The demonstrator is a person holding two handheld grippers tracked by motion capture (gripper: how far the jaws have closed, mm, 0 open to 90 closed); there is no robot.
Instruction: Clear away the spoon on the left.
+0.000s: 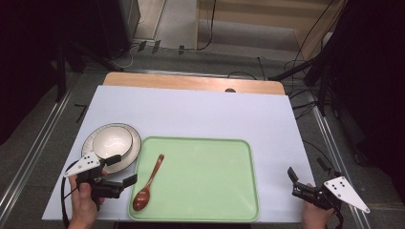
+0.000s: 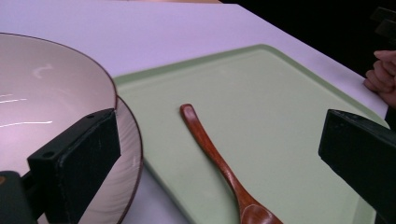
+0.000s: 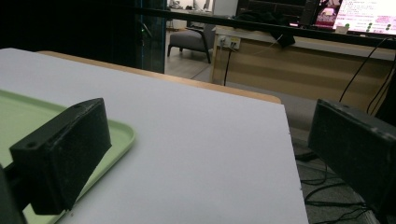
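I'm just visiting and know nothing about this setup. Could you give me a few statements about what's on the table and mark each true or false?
1. The brown wooden spoon lies on the pale green plastic tray. True.
2. The cream ceramic bowl sits on the tray. False: it sits on a dark-rimmed cream plate left of the tray.
3. The left gripper is clamped on the spoon. False: its jaws are open, holding nothing.
4. The right gripper is open and empty. True.
5. A white sheet covers most of the wooden table. True.
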